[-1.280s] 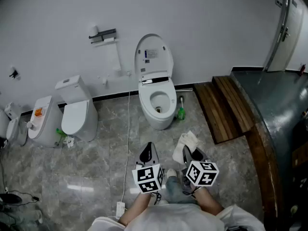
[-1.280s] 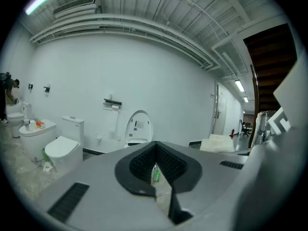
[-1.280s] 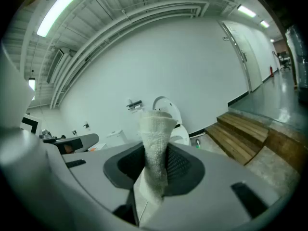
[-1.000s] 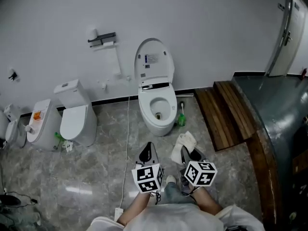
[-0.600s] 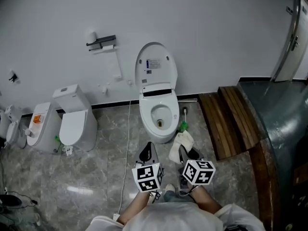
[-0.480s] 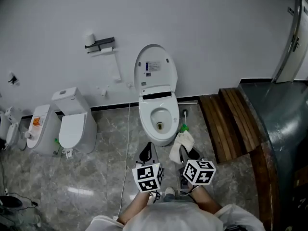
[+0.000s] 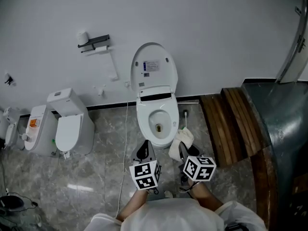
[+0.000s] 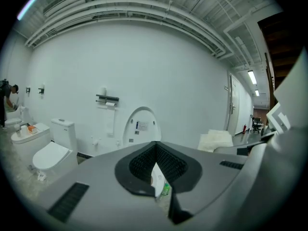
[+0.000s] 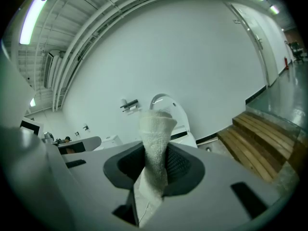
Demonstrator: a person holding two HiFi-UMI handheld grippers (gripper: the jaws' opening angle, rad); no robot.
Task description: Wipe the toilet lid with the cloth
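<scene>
A white toilet stands against the wall with its lid raised upright; the lid shows ahead in the left gripper view and its top edge peeks above the cloth in the right gripper view. My right gripper is shut on a white cloth, which sticks up between its jaws as a folded wad. My left gripper is shut with nothing in it. Both grippers hover over the floor just short of the bowl's front.
A second white toilet and another fixture stand to the left. A paper holder hangs on the wall. A green-based brush sits right of the bowl. Wooden steps lie at the right. A white cable runs along the floor.
Both grippers and the person have come closer to the toilet; it now sits nearer in the head view. The cloth stays clamped in the right gripper.
</scene>
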